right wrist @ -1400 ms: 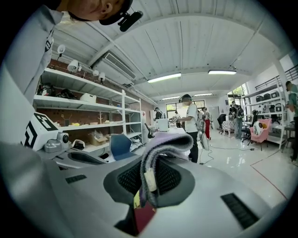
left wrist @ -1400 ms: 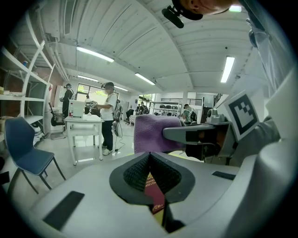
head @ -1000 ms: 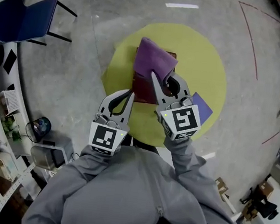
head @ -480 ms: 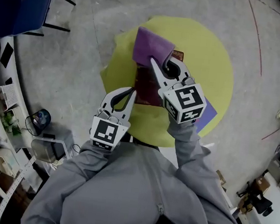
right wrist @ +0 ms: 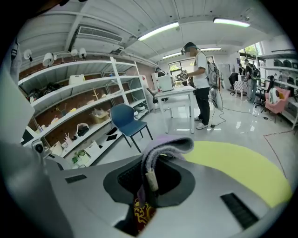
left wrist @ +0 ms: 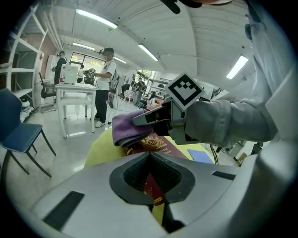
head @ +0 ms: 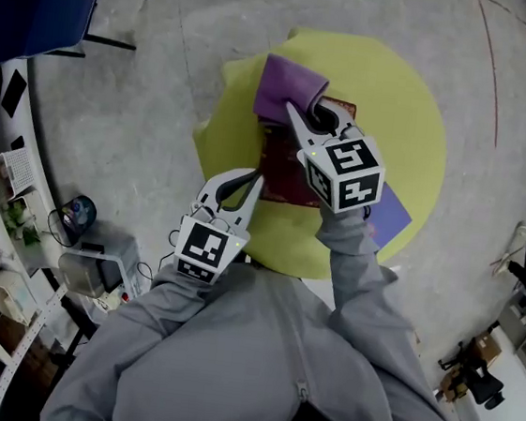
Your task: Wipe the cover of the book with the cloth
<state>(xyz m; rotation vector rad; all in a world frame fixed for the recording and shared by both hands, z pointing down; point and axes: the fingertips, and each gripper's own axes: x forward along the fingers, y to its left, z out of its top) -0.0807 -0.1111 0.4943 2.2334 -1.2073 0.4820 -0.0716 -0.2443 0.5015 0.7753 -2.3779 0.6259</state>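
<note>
One cloth (head: 291,90) on book (head: 286,174), in right gripper (head: 302,120), left gripper (head: 252,181) clamps book

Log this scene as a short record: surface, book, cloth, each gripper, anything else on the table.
surface: round yellow table
book: dark red, lying flat on the table
cloth: purple, bunched on the book's far end
right gripper: shut on the cloth, held over the cover
left gripper: shut on the book's near edge
other: blue sheet on the table, right of the book
</note>
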